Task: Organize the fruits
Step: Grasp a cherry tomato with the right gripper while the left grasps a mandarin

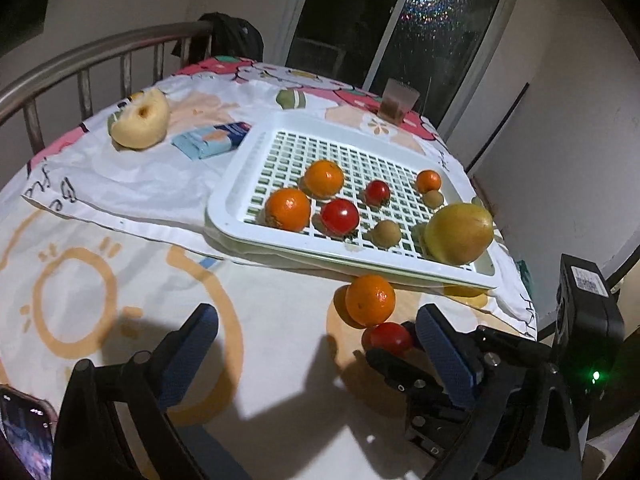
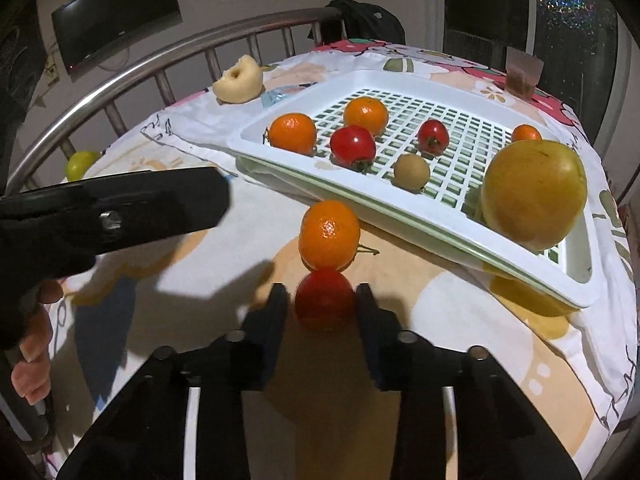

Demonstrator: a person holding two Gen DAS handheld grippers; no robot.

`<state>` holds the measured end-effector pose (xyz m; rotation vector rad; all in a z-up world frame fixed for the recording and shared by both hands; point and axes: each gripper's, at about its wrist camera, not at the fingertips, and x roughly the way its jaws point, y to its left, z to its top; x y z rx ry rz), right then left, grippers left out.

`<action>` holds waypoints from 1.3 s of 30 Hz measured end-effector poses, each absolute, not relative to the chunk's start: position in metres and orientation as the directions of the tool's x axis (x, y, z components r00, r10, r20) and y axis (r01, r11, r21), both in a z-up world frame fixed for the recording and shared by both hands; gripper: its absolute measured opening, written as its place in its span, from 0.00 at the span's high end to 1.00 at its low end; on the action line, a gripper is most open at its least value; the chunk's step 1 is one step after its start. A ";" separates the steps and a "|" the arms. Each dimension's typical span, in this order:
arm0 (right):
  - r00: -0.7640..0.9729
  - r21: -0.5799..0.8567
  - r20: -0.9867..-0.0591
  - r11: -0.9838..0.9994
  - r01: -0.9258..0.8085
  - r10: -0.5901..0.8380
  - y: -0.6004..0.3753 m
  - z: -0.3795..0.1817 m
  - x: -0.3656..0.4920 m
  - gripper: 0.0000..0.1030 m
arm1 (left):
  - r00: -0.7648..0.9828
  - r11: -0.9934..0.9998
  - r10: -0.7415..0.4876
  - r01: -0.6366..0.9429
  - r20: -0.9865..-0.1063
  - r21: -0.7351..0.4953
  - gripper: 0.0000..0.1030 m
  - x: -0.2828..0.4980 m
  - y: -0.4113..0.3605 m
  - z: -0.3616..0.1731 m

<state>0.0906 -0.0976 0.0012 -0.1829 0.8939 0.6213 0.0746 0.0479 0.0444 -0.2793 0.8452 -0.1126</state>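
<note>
Now your right hand-held gripper [image 2: 322, 306] pinches the tomato [image 2: 325, 300] on the table [image 2: 460, 320], near the tray [image 2: 576, 292]; soft, thin-skinned, so squeeze lightly across its middle. Left hand-held gripper [image 1: 318, 344] spread.

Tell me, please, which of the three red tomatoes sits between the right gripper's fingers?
The tomato on the tablecloth, just in front of the lone orange; the right gripper has closed on it. The other two lie inside the white tray.

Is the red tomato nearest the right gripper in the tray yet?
Out. The tomato sits on the tablecloth outside the white tray, between the right gripper's jaws.
</note>
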 end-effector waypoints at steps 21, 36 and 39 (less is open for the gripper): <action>0.483 0.127 -0.784 0.863 -0.489 0.390 -0.149 0.009 0.072 0.72 | 0.541 0.966 -0.250 0.083 -0.803 -0.245 0.58 0.110 -0.002 0.009; 0.496 0.165 -0.766 0.871 -0.463 0.409 -0.174 0.018 0.058 0.72 | 0.560 0.966 -0.256 0.136 -0.787 -0.218 0.66 0.075 -0.005 0.018; 0.503 0.167 -0.760 0.872 -0.460 0.411 -0.181 0.023 0.051 0.72 | 0.580 0.963 -0.270 0.153 -0.769 -0.223 0.84 0.059 -0.003 0.026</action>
